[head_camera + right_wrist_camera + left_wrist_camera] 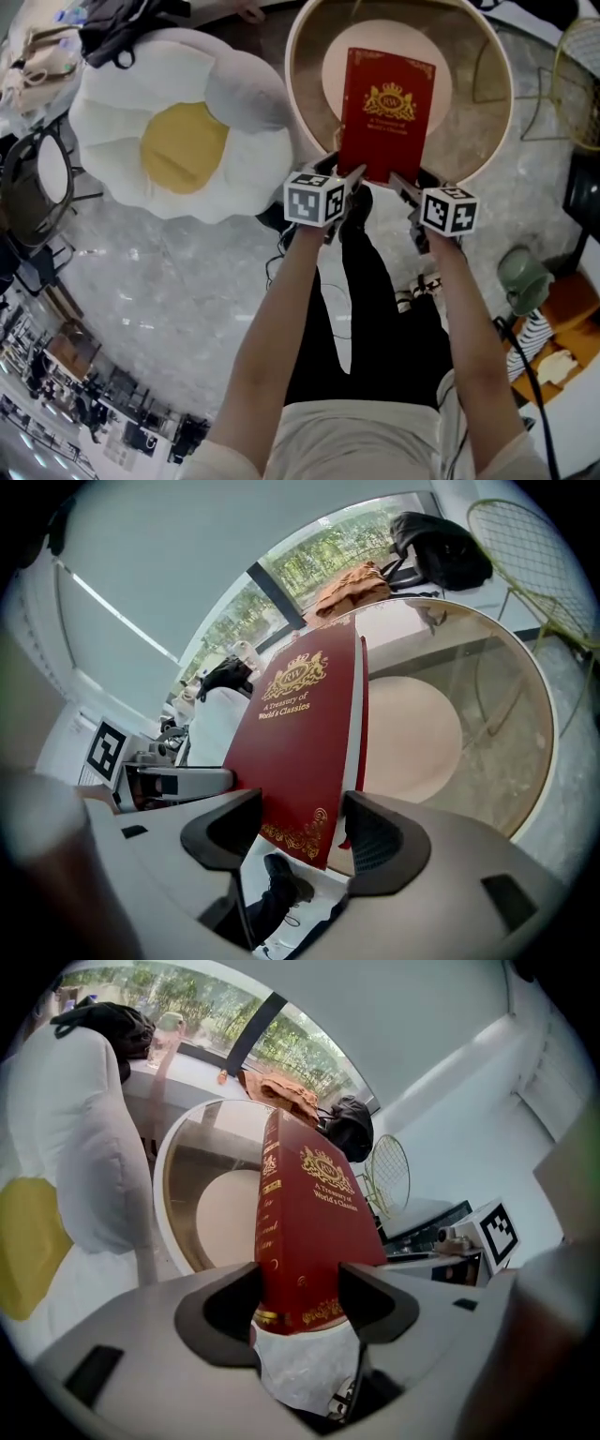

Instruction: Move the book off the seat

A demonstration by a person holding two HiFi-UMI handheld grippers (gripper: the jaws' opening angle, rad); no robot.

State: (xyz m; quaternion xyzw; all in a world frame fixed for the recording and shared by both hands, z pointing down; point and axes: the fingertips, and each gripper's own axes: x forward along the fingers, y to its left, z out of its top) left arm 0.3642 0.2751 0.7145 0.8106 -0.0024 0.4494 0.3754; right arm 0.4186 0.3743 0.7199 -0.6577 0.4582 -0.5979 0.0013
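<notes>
**Squarely gripped: book held by both grippers at the seat's near rim**

Held by its near end, the red book (386, 112) with gold print on its cover lay over the near half of the round seat (492, 112). Its lower edge reached out past the seat's rim toward the person. In both gripper views it rose from the jaws at a steep tilt, its far end lifted off the pale pad (333, 70) in the middle of the seat.

The left gripper (349, 183) had the lower corner on the spine side. In the left gripper view, that corner filled the gap, with one jaw against the spine and the other against the front cover, both pressed close. Pale floor showed under the corner.

The right gripper (405, 192) had the other lower corner, on the page-edge side. There the jaws stood a book's thickness apart, the left one on the front cover and the right one at the back cover. Below that corner were the floor and a dark shoe (286, 878).

The two grippers sat side by side, near each other, both at the book's lower edge. The person's bare forearms ran back from them over black trousers.

Left of the seat, just beside it, lay an egg-shaped cushion (178, 141), white with a yellow centre. A wire chair (577, 84) stood to the right, apart from the seat.
</notes>
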